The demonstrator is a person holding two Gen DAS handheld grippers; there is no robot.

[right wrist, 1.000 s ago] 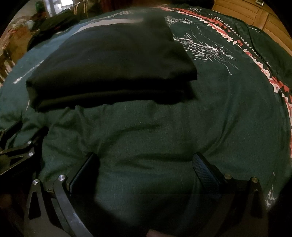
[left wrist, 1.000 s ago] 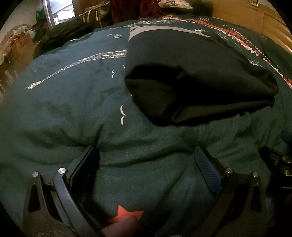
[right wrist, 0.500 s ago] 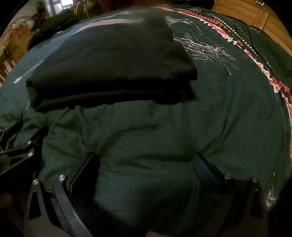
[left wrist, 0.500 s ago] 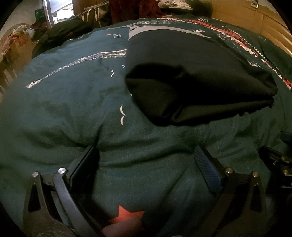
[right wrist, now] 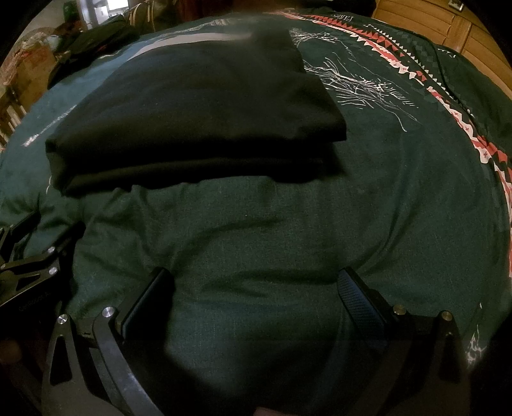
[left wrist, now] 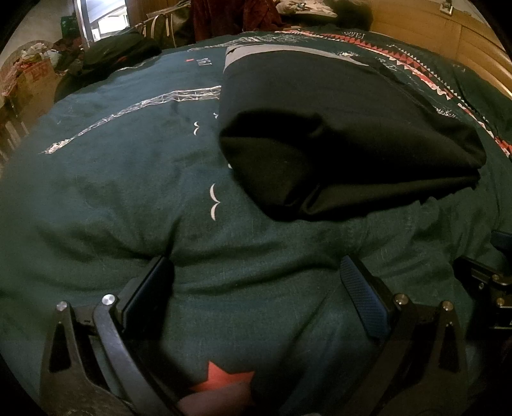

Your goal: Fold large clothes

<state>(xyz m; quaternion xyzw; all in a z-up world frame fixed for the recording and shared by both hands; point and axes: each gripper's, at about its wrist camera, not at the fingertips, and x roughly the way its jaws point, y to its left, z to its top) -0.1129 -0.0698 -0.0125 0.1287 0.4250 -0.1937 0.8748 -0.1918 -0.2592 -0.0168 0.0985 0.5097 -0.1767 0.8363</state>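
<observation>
Step in hand: we judged the fold nearly done. The black garment (right wrist: 192,105) lay as a flat, layered rectangle on the bed, on the dark green bedspread (right wrist: 384,192), and neither claw held it.

Garment, place: it sat toward the far middle of the bed, its near folded edge facing us, well short of the red patterned border (right wrist: 480,140) that ran along the bed's right side.

Garment, shape: in the left wrist view the near left corner (left wrist: 288,179) gaped open like a pocket, with an inner layer showing, so the stack was not quite square there.

Left claw (left wrist: 256,281): spread wide, empty, both fingers pressed into the bedspread near the bed's near edge, apart from the garment.

Right claw (right wrist: 256,284): likewise wide and empty, fingers sunk into the bedspread, just right of the left claw, whose frame showed at that view's left edge.

Pose: both claws sat low and level, pointing across the bed toward the garment's near edge.

Next move: by our reading, either tidy the gaping corner or make one more fold; either would call for reaching forward, closing on the near edge and keeping the layers together.

Risk: the loose inner layer could slip out if only the top sheet were pinched.

Background: clutter and a wooden headboard (left wrist: 432,28) beyond the bed.
</observation>
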